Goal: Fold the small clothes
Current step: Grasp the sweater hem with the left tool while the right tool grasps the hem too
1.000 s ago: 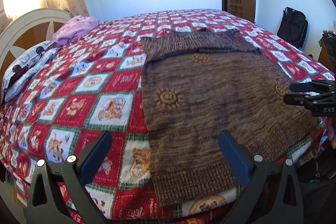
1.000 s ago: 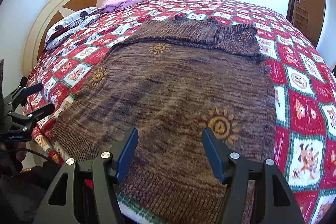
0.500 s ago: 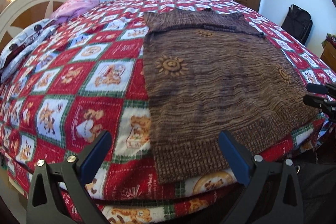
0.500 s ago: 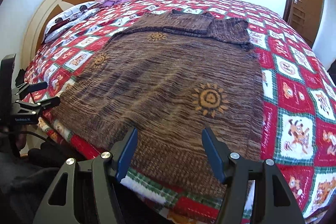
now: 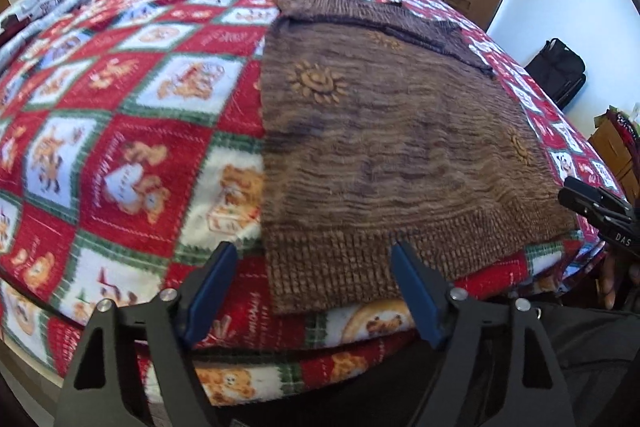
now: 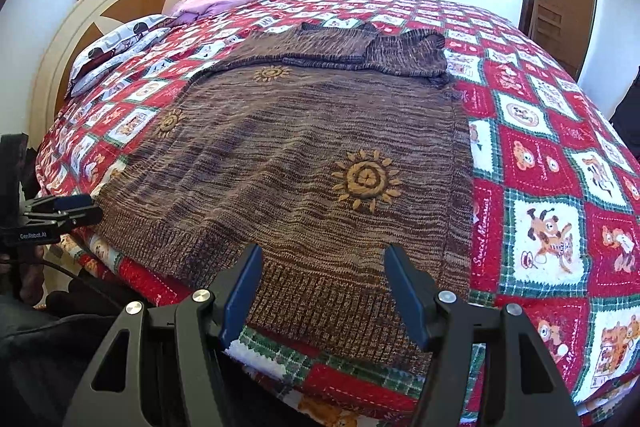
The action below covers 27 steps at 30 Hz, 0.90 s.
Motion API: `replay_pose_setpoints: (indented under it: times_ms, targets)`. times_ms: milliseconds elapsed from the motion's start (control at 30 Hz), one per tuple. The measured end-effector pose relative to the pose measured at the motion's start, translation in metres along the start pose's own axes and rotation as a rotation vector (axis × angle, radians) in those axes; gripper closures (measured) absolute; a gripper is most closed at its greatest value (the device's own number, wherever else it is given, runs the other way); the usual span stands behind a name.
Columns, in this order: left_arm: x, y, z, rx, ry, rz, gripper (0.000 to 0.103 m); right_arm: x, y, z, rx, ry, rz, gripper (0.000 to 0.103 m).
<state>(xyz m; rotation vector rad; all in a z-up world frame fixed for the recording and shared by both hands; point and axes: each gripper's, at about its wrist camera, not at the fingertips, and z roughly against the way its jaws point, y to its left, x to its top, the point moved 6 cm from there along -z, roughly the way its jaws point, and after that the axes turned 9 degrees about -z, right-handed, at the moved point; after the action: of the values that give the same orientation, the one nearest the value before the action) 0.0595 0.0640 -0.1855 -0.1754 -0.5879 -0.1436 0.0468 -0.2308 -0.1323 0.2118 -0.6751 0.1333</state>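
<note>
**Operator:** On the bed, where does the garment lie, and what is your status?

**Gripper holder:** The brown knit sweater (image 6: 304, 163) lies flat on the red patchwork blanket (image 6: 560, 187), sleeves folded across its far end and ribbed hem (image 6: 320, 295) at the near edge of the bed. My left gripper (image 5: 314, 291) hangs over the hem's left corner; its jaws are closing, with the corner between them but not yet pinched. My right gripper (image 6: 324, 287) hangs over the hem towards the right corner, fingers apart, nothing clamped.

**Operator:** Handling properties?

**Gripper holder:** I judge it soft, limp and fairly thick. It will sag and stretch if lifted at one point. The fleecy blanket will likely drag on it.

**Operator:** Recommended grasp points?

**Gripper holder:** Take the ribbed hem, one gripper at each corner. The rib is the firmest band. Pinch both knit layers, and exclude the blanket underneath.
</note>
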Motion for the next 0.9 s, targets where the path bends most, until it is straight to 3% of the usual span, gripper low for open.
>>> replay_pose_setpoints:
  times_ms: [233,267,333,567,600,633,700,900]
  targets:
    - [-0.002,-0.001,-0.001,-0.034,0.007,0.026,0.026,-0.001,0.001,0.000,0.003,0.000,-0.004,0.039]
    - [-0.002,-0.002,0.000,-0.034,0.003,0.022,0.029,-0.001,0.001,0.000,0.003,0.001,-0.005,0.039]
    - [-0.002,-0.007,-0.001,-0.046,0.002,0.001,0.043,-0.002,0.001,-0.001,0.003,0.003,-0.007,0.039]
    - [-0.002,-0.010,-0.002,-0.054,0.000,-0.014,0.044,0.001,-0.007,0.006,-0.009,-0.016,-0.016,0.039]
    - [-0.002,-0.010,-0.001,-0.051,-0.004,-0.015,0.047,0.001,-0.011,0.008,-0.013,-0.017,-0.027,0.039]
    - [-0.001,-0.011,-0.001,-0.059,-0.008,-0.017,0.066,0.001,-0.015,0.010,-0.019,-0.019,-0.039,0.039]
    - [-0.001,-0.012,-0.003,-0.086,-0.003,-0.011,0.093,-0.001,-0.028,0.014,-0.041,-0.019,-0.070,0.039]
    - [0.000,-0.010,-0.004,-0.120,-0.017,0.009,0.093,-0.015,-0.058,0.023,-0.092,0.001,-0.141,0.039]
